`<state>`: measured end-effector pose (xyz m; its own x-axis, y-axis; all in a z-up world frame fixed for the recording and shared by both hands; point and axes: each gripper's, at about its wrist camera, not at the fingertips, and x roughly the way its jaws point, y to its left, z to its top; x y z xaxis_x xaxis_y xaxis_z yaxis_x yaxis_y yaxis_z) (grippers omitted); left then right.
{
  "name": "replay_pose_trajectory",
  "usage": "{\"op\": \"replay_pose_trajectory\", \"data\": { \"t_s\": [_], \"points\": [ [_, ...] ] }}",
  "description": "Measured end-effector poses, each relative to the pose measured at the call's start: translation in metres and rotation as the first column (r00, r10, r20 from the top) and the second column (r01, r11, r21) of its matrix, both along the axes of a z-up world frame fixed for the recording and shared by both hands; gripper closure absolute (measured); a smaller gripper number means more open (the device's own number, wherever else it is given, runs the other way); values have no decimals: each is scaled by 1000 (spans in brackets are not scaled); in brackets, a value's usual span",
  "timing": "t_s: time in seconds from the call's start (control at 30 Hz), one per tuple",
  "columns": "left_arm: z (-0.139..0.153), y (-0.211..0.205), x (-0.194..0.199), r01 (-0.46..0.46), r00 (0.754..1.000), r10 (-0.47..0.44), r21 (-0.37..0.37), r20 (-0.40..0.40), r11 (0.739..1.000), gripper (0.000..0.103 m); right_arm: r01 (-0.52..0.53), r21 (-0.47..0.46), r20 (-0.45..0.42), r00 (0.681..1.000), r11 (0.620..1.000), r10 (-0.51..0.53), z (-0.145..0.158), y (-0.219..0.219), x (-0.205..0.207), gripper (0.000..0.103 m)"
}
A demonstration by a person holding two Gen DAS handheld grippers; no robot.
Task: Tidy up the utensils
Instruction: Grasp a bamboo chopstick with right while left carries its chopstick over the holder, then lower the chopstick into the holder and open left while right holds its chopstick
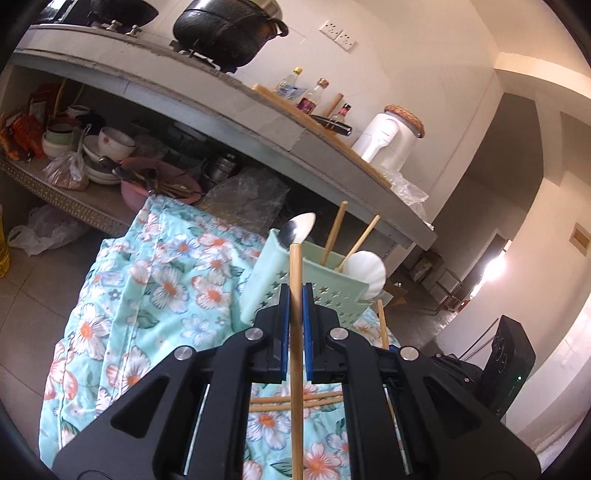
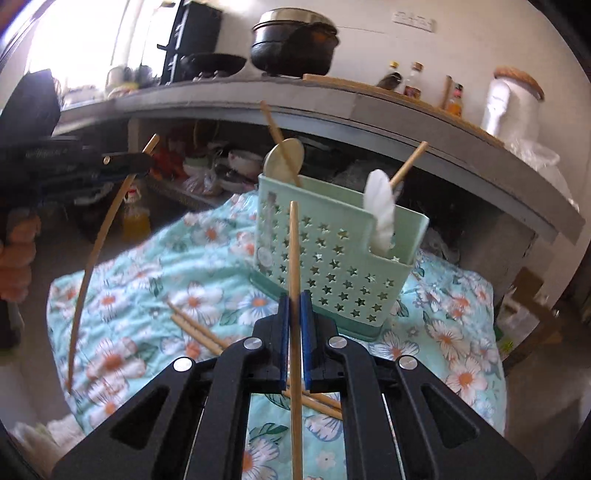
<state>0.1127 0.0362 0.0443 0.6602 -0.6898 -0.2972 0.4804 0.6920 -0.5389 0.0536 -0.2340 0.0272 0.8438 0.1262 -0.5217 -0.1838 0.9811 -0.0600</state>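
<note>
A mint-green star-perforated utensil holder [image 1: 273,280] [image 2: 332,258] stands on a floral cloth. It holds a metal spoon [image 1: 301,229] [image 2: 284,162], a white ceramic spoon [image 1: 365,273] [image 2: 380,210] and wooden chopsticks [image 1: 334,232] [image 2: 408,164]. My left gripper [image 1: 295,291] is shut on a wooden chopstick [image 1: 295,350], just short of the holder. My right gripper [image 2: 294,299] is shut on another wooden chopstick [image 2: 294,258], in front of the holder. The left gripper also shows in the right wrist view [image 2: 122,162] at the left, above the cloth. Loose chopsticks [image 1: 295,400] [image 2: 195,328] lie on the cloth.
The floral cloth [image 1: 155,280] [image 2: 147,280] covers a low surface. Behind is a concrete counter [image 1: 221,114] [image 2: 332,107] with a black pot [image 1: 225,29], bottles and a white jar [image 1: 391,140]. Bowls and a pink basin [image 1: 147,184] sit on the shelf beneath.
</note>
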Motion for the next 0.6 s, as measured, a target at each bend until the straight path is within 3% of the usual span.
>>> {"op": "replay_pose_trajectory", "data": {
  "t_s": [0.17,0.4,0.6],
  "points": [
    [46,-23,7,34,993,-29,-40,118,999,98,59,164,7,998,985,-61,6,-31,-4,97],
    [110,-67,29,57,960,-29,-93,277,994,98,101,241,-11,995,965,-101,-1,-53,-6,97],
    [138,-104,58,-64,916,99,-102,388,993,98,107,286,-20,994,952,-106,-3,-66,-7,97]
  ]
}}
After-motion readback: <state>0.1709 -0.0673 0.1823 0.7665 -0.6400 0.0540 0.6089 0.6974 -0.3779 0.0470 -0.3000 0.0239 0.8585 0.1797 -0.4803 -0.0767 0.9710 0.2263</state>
